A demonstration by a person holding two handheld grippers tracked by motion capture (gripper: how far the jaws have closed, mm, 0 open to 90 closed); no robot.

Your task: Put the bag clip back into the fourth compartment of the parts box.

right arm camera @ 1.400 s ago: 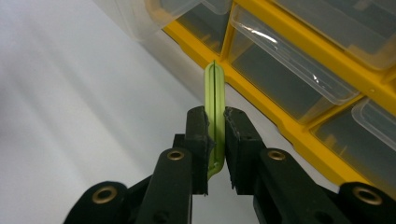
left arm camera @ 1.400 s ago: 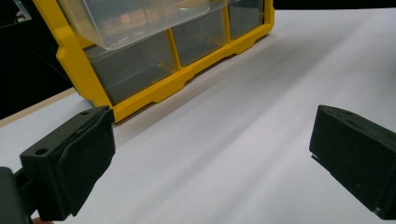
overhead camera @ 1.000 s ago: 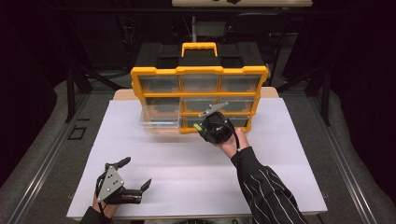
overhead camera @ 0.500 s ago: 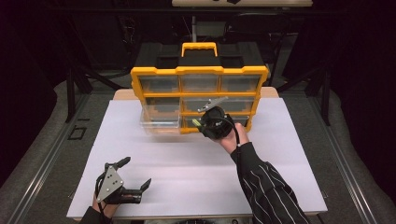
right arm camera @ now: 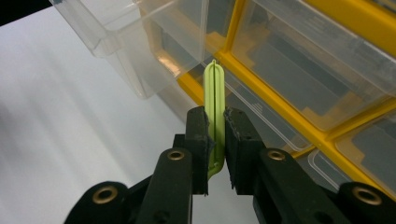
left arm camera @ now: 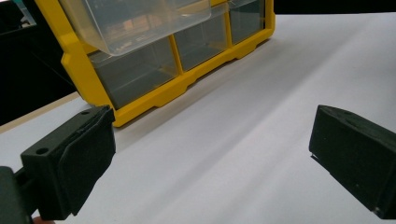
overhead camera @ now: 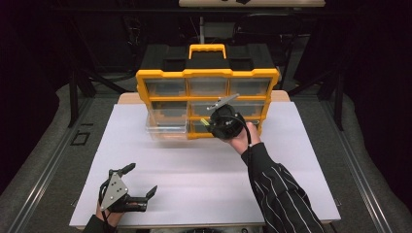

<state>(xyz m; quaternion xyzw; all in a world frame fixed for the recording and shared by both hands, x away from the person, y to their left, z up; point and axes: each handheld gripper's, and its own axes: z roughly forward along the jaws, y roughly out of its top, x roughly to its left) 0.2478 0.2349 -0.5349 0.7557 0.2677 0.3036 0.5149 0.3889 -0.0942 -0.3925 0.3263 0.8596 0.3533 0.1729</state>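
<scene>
Apparently empty, 1 clear drawer (overhead camera: 167, 127) juts out; right claw (right arm camera: 215, 140) pinches green strip (right arm camera: 214, 93).

Looks like a lab recording bench: white-covered table (overhead camera: 204, 174), dark curtained surroundings, black metal stands (overhead camera: 73, 92), yellow-and-black plastic drawer organiser (overhead camera: 206, 80).

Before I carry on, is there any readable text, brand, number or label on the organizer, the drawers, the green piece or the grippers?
None: no word, number or brand can be read.
Yellow organizer: frame and black handle top bear no legible print.
Pulled-out clear drawer: no label.
Green strip clamped in the right hand-held gripper: plain.
Left hand-held gripper, jaws open: its grey plate shows only holes.
White table sheet: blank.
</scene>
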